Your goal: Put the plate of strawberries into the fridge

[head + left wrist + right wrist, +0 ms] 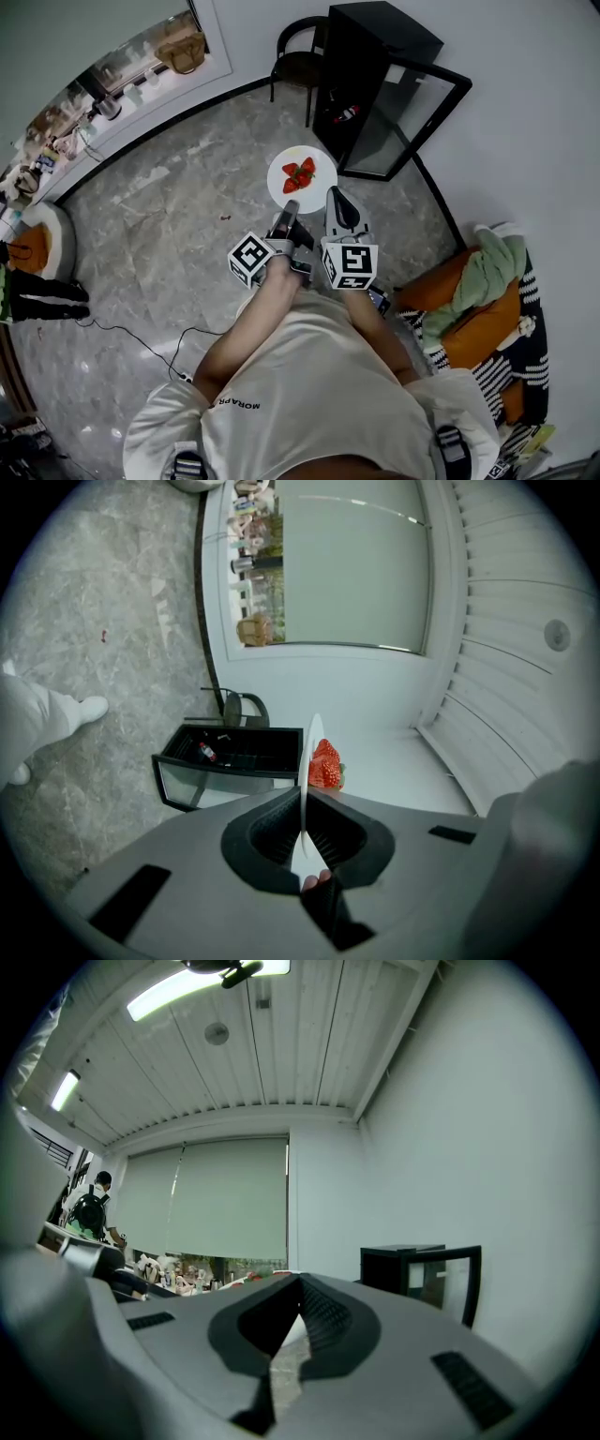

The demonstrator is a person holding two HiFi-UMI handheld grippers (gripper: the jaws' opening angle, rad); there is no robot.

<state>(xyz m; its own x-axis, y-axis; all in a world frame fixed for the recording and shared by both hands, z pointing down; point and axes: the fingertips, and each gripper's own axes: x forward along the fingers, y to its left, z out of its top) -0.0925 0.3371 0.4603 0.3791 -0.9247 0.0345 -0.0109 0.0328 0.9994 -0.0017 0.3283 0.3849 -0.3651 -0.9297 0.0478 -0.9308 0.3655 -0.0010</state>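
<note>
Right, closest in, the left claw (290, 208) is pinching the near rim of the white plate (279, 167), and its own view shows the plate edge-on, squeezed between the two jaws. The right claw (336, 197) sits just beside it at the plate's near-right rim with its jaws pressed together, and nothing shows between them in the right gripper view. There is no table in this one: the plate is carried in the air above the grey stone floor (178, 216), so no edges or corners to call. On the plate, a small cluster of red strawberries (300, 174) lies near the middle and looks settled. Further out stands the black fridge (370, 52), its glass door (412, 112) swung open towards the carrier. Inside, one small bottle (347, 113) lies on a shelf; the rest of the interior is too dark to read. Beyond it a dark chair (298, 58) stands against the wall. By my reckoning the pick-up is done and the door is dealt with. What remains is the last stretch of the carry, sliding the plate in level onto a shelf, and letting go.
</note>
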